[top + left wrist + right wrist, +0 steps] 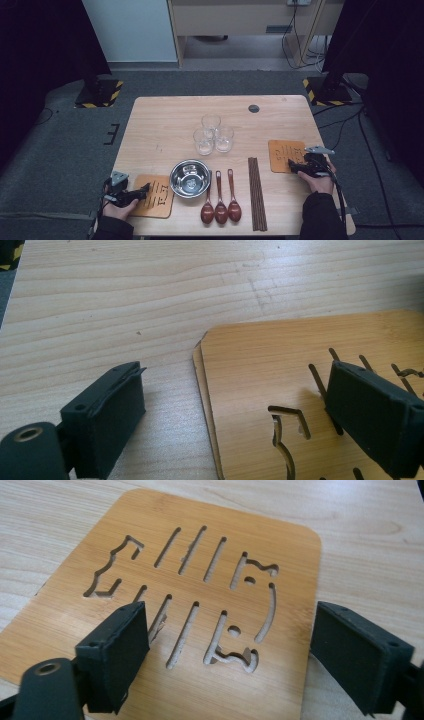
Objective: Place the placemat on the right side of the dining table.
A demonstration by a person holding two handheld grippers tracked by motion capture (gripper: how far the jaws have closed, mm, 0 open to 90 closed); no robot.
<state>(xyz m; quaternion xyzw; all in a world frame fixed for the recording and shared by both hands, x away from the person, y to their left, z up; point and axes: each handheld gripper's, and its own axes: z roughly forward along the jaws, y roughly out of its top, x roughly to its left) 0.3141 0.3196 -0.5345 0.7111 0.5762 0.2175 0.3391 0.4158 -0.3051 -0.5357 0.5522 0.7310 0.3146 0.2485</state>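
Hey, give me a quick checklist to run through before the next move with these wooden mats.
1. Left gripper open at the stacked mats' corner: ok.
2. Right gripper open above the single mat: ok.
3. Either mat gripped: not ok.
4. Stack is two mats: ok, two edges show.
5. Glasses, steel bowl, spoons, chopsticks apart from both grippers: ok.
6. Jaws touching the mats: cannot tell.

2 stacked bamboo mats (156, 197) at the table's near left corner, 1 single bamboo mat (283, 154) near its right edge.

Thin, flat, honey-coloured, round-cornered, pierced with slots and a fish outline. Left pair lying one upon the other, lower edge peeping out slightly in the left gripper view (260, 370). Right one flat on the wood, cut-outs clear in the right gripper view (200, 595).
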